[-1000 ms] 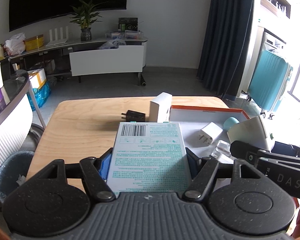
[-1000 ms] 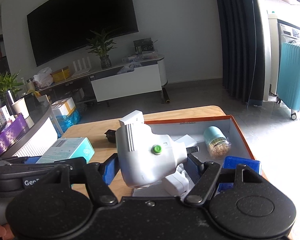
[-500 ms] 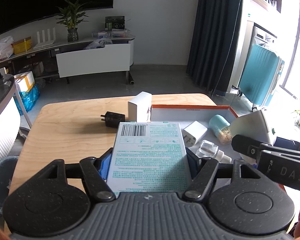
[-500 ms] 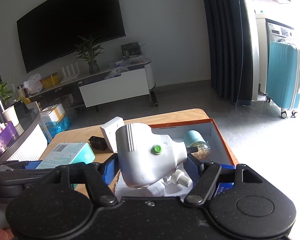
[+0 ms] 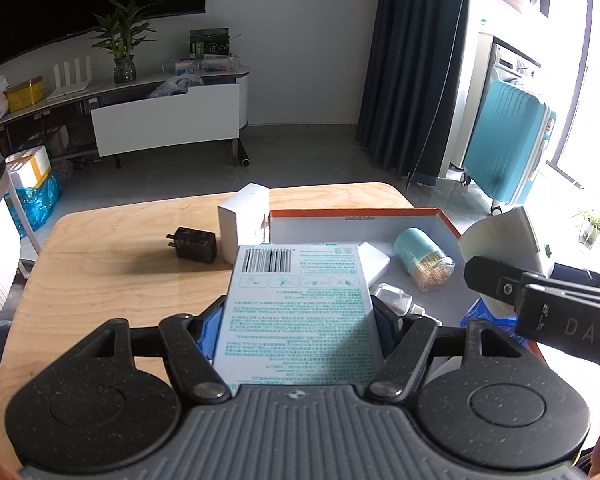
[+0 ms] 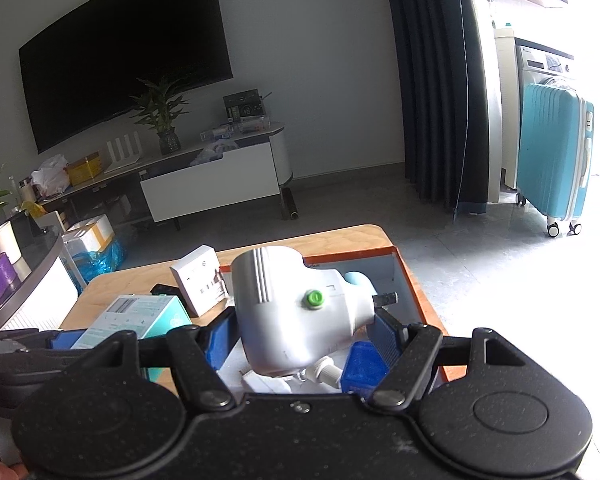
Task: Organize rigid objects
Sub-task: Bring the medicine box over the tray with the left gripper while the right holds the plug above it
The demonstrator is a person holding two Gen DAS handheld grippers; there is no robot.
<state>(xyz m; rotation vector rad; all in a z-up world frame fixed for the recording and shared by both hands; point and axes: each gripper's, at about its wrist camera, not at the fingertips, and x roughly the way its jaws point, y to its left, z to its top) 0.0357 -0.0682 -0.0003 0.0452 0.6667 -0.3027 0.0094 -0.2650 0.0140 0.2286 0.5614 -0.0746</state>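
A: Left gripper (image 5: 298,316)? Clamped on the teal-print box (image 5: 298,312), barcode end forward, over the table's (image 5: 112,272) near edge by the orange-rimmed tray (image 5: 352,213).
B: Change since before?
A: Both tools slid across; the tray now sits closer to centre. Right gripper (image 6: 306,330) holds the white device (image 6: 296,312) with a green button, jaws wide, over the tray.
B: Writing?
A: "DAS" on the other tool; box text too small, probably Chinese.

table (image 5: 112,280): pale wood, matt | teal box (image 5: 296,312): printed cardboard | massager (image 6: 296,312): smooth plastic
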